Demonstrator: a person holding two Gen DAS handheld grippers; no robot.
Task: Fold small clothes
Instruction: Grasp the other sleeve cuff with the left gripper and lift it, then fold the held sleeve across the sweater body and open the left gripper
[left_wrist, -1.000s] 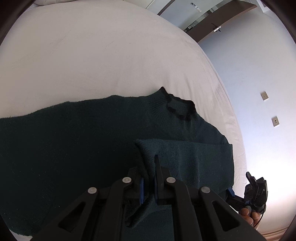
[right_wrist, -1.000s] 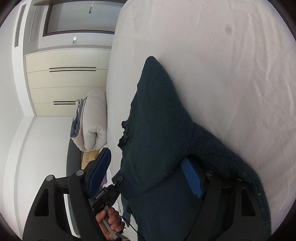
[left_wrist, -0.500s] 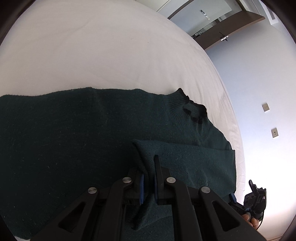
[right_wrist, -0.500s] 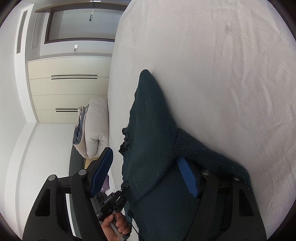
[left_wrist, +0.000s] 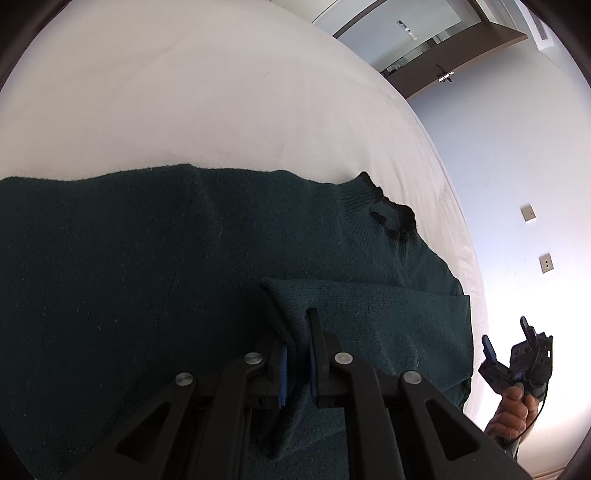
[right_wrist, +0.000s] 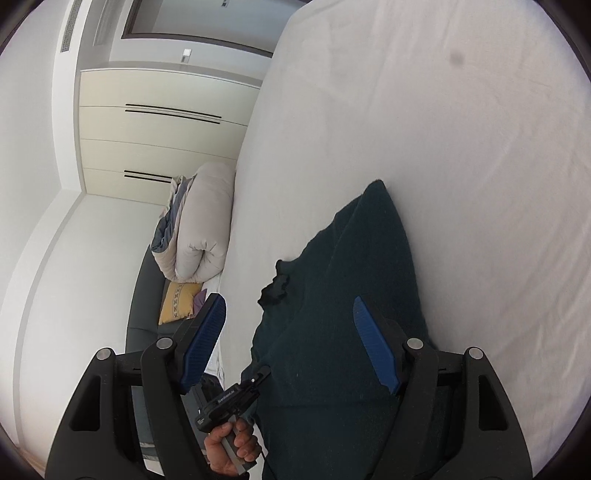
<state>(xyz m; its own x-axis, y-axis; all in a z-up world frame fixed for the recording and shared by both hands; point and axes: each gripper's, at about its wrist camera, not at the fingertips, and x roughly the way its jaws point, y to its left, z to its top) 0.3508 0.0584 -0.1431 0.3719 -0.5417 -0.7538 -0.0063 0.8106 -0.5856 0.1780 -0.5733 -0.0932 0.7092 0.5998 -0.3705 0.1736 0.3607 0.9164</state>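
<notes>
A dark green knit sweater (left_wrist: 147, 266) lies on the white bed (left_wrist: 184, 103), its neck opening (left_wrist: 391, 221) toward the right. One sleeve (left_wrist: 369, 314) is folded over the body. My left gripper (left_wrist: 297, 332) is shut on the end of that sleeve. It also shows in the right wrist view (right_wrist: 258, 376), low at centre, held by a hand. My right gripper (right_wrist: 290, 328) is open and empty above the sweater (right_wrist: 351, 295), clear of the cloth. It shows in the left wrist view (left_wrist: 506, 343) off the bed's right edge.
A rolled pale duvet (right_wrist: 203, 221) and a yellow cushion (right_wrist: 179, 301) lie on a dark sofa left of the bed. Cream wardrobe doors (right_wrist: 159, 136) stand behind. The white wall (left_wrist: 535, 184) with two sockets runs along the bed's right side.
My right gripper has let go of the sweater's fold and lifted back, open. The cloth it held now lies flat. My left gripper keeps the sleeve and has shifted slightly.
</notes>
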